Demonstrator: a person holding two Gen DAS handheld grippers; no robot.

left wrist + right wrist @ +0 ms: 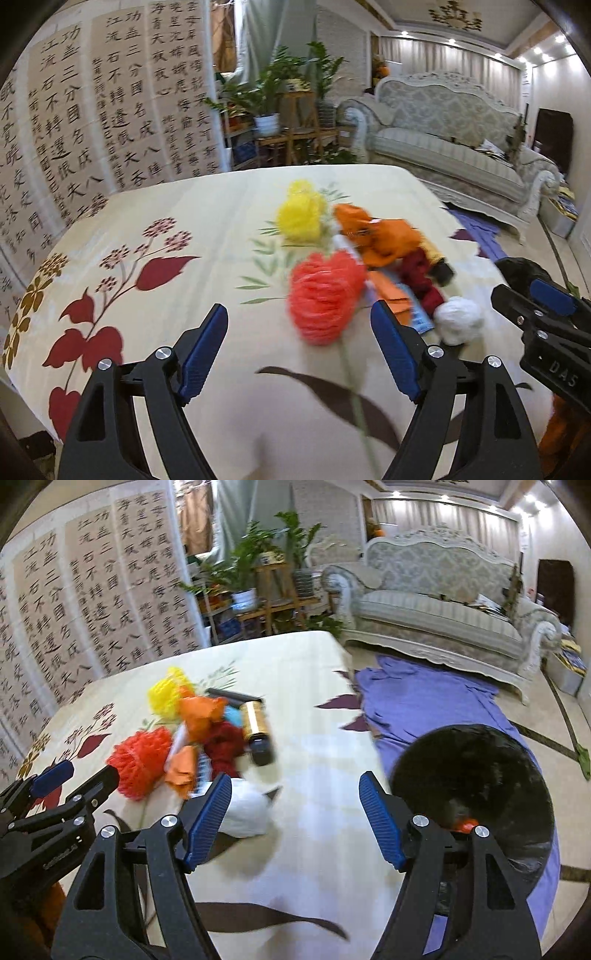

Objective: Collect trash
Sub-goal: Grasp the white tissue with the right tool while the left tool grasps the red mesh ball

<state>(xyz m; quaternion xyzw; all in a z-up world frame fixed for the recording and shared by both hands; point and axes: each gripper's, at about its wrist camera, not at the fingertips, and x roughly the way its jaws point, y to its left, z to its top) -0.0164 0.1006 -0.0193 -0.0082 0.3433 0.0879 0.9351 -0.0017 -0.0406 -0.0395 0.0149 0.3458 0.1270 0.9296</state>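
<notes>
Both grippers hover above the table (155,206), jaws spread wide with nothing between them. Left gripper (299,347) faces the red pompom (325,295); right gripper (295,812) sits nearer the white wad (243,812). Trash lies heaped mid-table: yellow pompom (301,214), orange wrappers (384,240), a gold-and-black cylinder (256,731). Black-lined bin (476,786) stands off the table's right edge. Risks, judged: the cylinder rolling away if nudged; the soft pompom slipping a shallow pinch; the grippers, close together, clashing over the heap.
</notes>
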